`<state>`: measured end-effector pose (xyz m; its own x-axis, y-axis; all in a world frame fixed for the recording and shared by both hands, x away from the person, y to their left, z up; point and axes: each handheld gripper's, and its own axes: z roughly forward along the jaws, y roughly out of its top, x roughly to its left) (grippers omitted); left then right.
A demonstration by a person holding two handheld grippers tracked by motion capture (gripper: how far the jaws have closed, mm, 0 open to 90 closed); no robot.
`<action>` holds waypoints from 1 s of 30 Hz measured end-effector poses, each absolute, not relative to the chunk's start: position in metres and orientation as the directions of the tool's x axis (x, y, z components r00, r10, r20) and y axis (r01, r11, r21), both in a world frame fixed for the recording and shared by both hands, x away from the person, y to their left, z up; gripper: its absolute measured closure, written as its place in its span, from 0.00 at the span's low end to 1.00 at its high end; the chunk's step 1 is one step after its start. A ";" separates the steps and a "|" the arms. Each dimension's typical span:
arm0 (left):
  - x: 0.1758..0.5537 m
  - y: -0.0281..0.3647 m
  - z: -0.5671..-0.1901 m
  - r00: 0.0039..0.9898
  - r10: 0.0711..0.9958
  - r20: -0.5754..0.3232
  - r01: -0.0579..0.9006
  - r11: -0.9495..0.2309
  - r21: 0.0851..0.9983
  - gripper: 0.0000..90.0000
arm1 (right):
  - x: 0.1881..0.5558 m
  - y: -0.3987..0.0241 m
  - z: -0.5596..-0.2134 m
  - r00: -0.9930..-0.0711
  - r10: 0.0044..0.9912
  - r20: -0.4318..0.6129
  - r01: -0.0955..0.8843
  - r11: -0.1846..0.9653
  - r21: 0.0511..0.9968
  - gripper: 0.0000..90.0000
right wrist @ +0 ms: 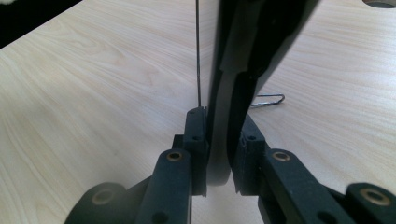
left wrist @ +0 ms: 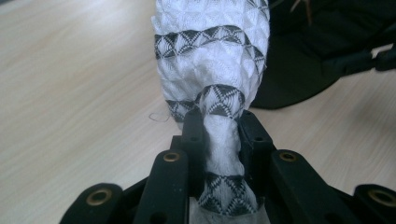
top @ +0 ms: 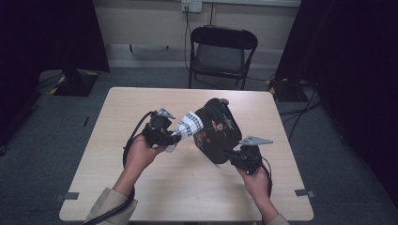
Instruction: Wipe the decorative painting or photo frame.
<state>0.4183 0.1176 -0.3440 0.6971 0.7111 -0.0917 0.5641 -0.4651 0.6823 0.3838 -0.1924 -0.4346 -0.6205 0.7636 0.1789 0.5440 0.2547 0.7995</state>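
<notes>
My left gripper (top: 172,136) is clamped on the bunched end of a patterned white cloth (top: 188,125), whose long axis runs right into the black bag (top: 217,131) mid-tabletop (top: 141,187). My right gripper (top: 234,155) pinches the bag's near edge. Left hand is nearer the cloth. No legible labels; the bag shows small printed motifs.

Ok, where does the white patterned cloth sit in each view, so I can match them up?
High view: the white patterned cloth is at table centre, between the left gripper and the black bag.
Left gripper view: the cloth runs up the middle, pinched between the jaws.
Right gripper view: not in it; the jaws clamp the bag's edge.
Shared landmark: the light wooden table.
</notes>
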 end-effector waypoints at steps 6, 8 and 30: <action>0.428 0.106 -0.330 0.694 0.711 -0.113 0.547 -0.419 0.724 0.84 | 0.384 -0.192 -0.434 -0.620 0.764 0.177 0.542 0.255 0.801 0.88; 0.432 0.103 -0.329 0.691 0.713 -0.120 0.550 -0.410 0.728 0.84 | 0.384 -0.192 -0.434 -0.621 0.764 0.175 0.542 0.257 0.800 0.88; 0.459 0.084 -0.379 0.647 0.755 -0.106 0.610 -0.430 0.665 0.84 | 0.385 -0.189 -0.432 -0.632 0.755 0.175 0.544 0.271 0.794 0.88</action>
